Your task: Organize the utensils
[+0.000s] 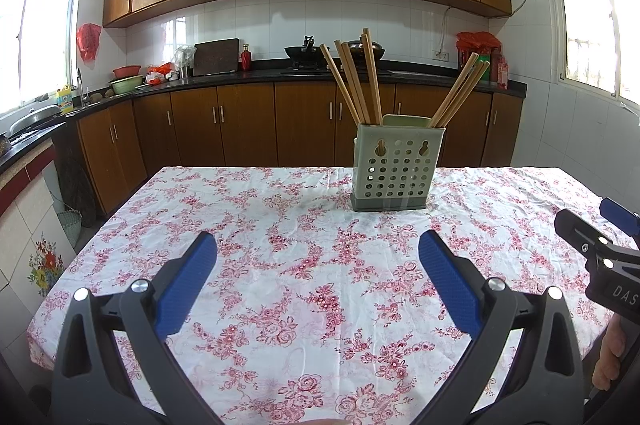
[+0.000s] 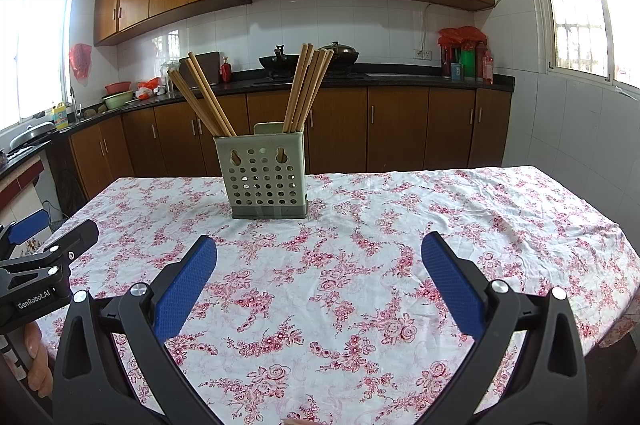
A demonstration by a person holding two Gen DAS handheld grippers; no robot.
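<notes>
Pale green perforated plastic, the utensil holder (image 1: 398, 167) stands upright on the floral tablecloth (image 1: 304, 265), with wooden chopsticks (image 1: 358, 81) fanned in two leaning bunches. Both the left gripper (image 1: 318, 245) and right gripper (image 2: 319, 247) hover spread wide, empty.

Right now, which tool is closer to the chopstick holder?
Hard to tell; both look about equally far. The left tool sits back from the chopstick holder, which stands ahead to its right. The right tool sits back too, with the holder ahead to its left.
</notes>
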